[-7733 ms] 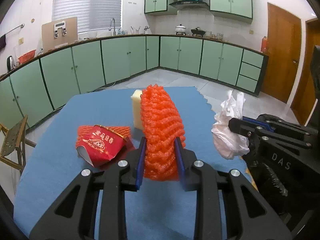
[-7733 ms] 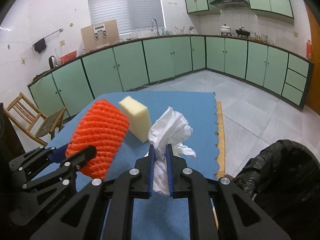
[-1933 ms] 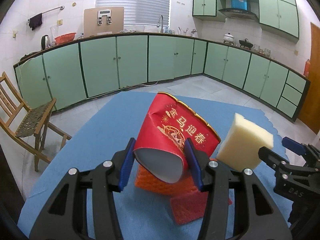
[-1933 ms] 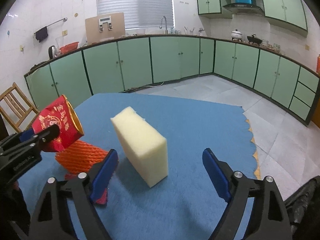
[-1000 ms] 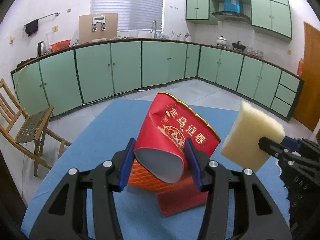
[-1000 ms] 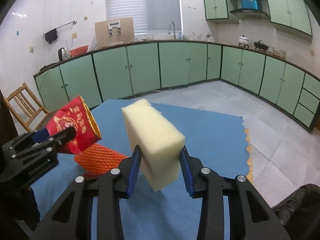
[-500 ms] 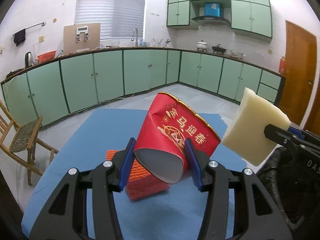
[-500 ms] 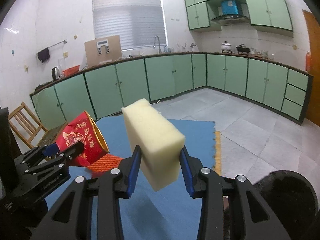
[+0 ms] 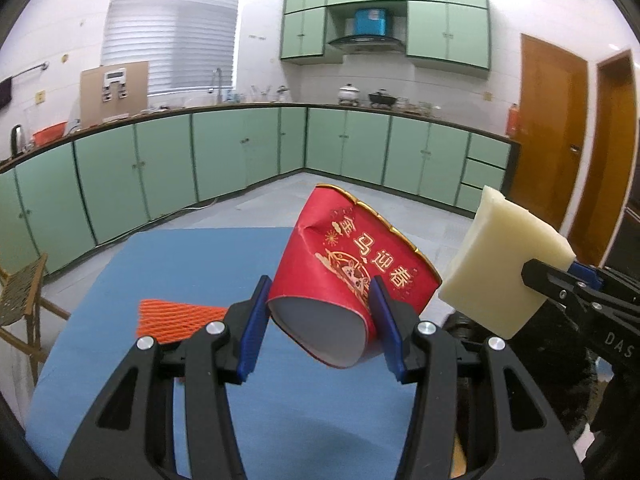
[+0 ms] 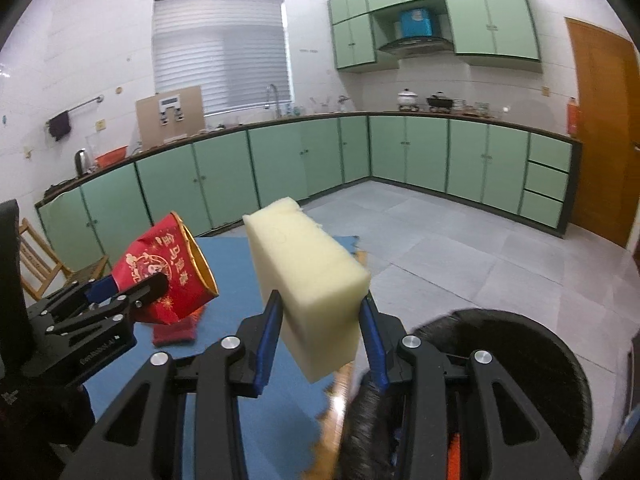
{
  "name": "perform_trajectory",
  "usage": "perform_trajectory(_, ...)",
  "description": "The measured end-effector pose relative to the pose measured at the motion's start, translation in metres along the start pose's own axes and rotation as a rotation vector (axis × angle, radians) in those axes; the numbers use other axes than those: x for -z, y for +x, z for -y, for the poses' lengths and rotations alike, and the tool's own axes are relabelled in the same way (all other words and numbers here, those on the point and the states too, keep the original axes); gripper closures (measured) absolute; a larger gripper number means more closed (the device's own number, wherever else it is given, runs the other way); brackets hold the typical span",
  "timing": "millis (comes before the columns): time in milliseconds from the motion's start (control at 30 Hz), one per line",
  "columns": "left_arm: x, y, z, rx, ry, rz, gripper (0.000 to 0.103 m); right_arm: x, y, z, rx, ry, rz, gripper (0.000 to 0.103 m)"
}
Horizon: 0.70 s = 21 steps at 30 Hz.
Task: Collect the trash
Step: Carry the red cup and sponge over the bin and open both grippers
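- Red paper cup [image 9: 352,276], dented and printed with gold characters, is pinched between the blue pads of the left gripper [image 9: 320,320]; it is held in the air above the blue table mat [image 9: 192,264], open mouth pointing away and to the right.
- Pale yellow sponge block [image 10: 308,276] is squeezed between the pads of the right gripper [image 10: 320,336], lifted clear of the mat and out past its scalloped right-hand edge.
- Black trash bag [image 10: 520,360], mouth open, sits just beyond that same edge of the mat, below and to the right of the sponge.
- Orange foam fruit net [image 9: 176,318] lies flat on the mat, left of the cup and lower than it.
- A darker red scrap [image 10: 176,330] lies on the mat under the cup; I cannot tell what it is.
- Green cabinets [image 9: 224,156] run behind the mat along the walls.
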<state>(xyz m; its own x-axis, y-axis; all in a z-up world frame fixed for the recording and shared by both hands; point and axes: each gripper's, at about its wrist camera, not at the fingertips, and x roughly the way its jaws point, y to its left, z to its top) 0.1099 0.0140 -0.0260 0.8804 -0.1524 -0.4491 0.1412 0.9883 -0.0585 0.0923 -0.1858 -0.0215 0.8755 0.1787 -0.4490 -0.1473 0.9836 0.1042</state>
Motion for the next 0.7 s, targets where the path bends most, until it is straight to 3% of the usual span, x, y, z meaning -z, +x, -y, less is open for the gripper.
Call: perform_trajectory(700, 0.034, 0.016, 0.146, 0.236, 0.156, -0.030, 0.055, 0.044, -0.081, 0.110, 0.282, 0.115, 0.024, 0.065)
